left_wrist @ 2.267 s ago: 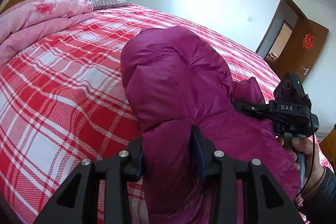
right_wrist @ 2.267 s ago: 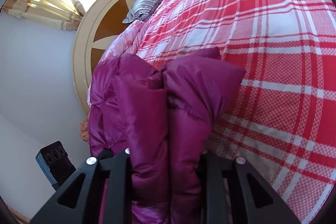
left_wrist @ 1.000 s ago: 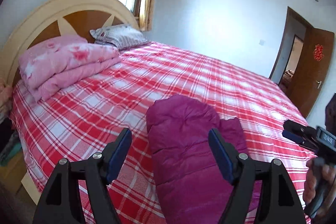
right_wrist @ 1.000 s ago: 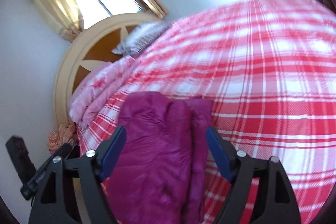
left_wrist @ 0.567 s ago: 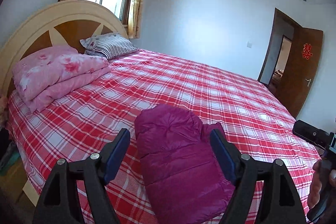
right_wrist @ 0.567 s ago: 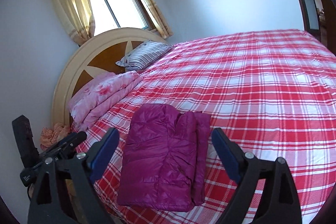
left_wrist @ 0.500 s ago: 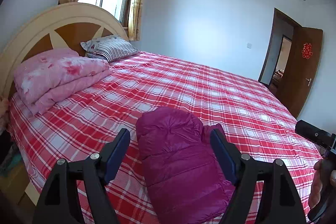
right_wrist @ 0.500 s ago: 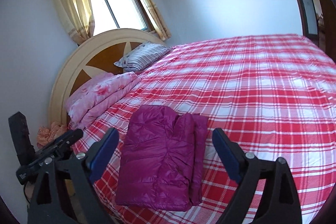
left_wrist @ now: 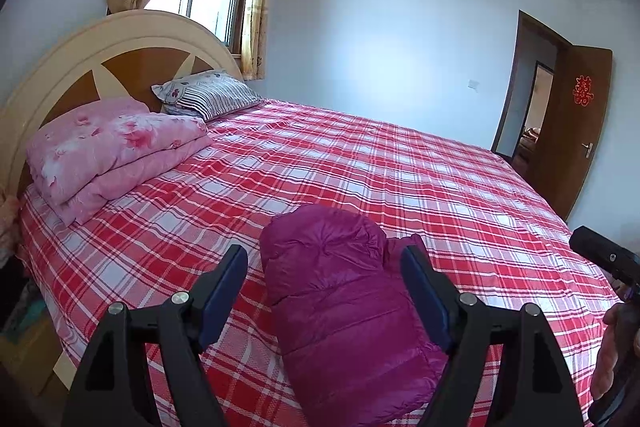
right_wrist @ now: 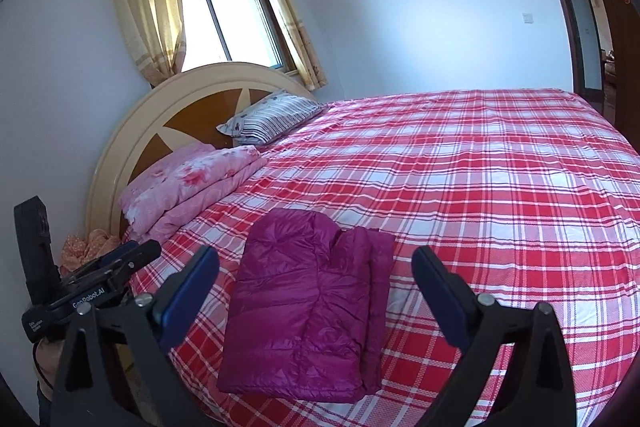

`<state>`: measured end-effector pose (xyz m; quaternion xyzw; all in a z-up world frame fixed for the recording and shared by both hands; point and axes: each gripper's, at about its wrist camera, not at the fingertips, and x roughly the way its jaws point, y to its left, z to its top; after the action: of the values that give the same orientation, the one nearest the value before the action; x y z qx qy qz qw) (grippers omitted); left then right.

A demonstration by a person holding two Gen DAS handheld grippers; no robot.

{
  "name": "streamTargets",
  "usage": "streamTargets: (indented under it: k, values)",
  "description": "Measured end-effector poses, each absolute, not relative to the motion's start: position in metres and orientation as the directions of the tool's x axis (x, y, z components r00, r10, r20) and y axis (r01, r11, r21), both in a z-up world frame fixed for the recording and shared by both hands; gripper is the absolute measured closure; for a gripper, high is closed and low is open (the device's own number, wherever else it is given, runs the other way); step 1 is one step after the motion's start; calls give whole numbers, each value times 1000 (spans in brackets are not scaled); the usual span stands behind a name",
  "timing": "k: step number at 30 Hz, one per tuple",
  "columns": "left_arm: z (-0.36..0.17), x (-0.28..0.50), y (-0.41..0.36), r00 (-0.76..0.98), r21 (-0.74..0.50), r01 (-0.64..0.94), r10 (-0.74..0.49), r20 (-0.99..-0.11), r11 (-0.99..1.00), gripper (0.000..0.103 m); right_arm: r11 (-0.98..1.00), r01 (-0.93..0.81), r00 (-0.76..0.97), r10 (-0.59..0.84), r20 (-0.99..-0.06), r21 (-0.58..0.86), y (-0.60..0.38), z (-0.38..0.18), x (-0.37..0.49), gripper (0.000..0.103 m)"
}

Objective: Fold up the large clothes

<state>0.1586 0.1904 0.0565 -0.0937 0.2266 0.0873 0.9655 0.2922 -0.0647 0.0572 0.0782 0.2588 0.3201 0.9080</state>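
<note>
Both claws are empty right now: the left gripper [left_wrist: 324, 289] has its jaws spread wide with nothing between them, and the right gripper [right_wrist: 316, 291] is the same, gaping open and touching nothing. That's the big change, because a couple of seconds back each one was clamped on a puffy wad of the magenta down jacket [right_wrist: 308, 307] and holding it up off the bed; since then the jaws have let go and both grippers have backed off and up, so the view takes in the whole room instead of a face full of fabric. The jacket now lies by itself as a compact, roughly rectangular bundle on the red plaid bedspread [right_wrist: 500, 195], close to the near edge of the bed, well apart from the folded pink quilt [left_wrist: 116, 147] and the striped pillow [left_wrist: 208, 93] up by the headboard [right_wrist: 188, 107]. In the right wrist view a narrow strip of layers peeks out along the bundle's right side, so it isn't perfectly squared, but it looks stable and isn't springing open. Judging by that, the fold on this piece seems basically finished and the release was the last bit. At most a little tidying of that edge would be left, if the person even bothers.
</note>
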Motion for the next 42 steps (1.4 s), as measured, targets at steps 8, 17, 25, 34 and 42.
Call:
streamTargets:
  k: [8, 17, 25, 34, 42]
  values:
    - [57, 158, 184, 882, -127, -198, 120, -456, 972, 24, 787, -549, 680, 617, -397, 283, -65, 62, 284, 3]
    - [56, 159, 178, 877, -104, -200, 130, -463, 974, 24, 789, -561, 713, 614, -339, 250, -69, 70, 273, 0]
    - [55, 160, 181, 870, -117, -207, 128, -476, 971, 23, 786, -569, 709, 618, -340, 241, -65, 70, 271, 0]
    - [60, 158, 180, 878, -120, -210, 134, -460, 970, 23, 788, -571, 715, 615, -332, 230, -64, 71, 269, 0]
    - [61, 157, 179, 878, -95, -220, 154, -453, 971, 11, 782, -579, 726, 623, -292, 229, -68, 74, 263, 0]
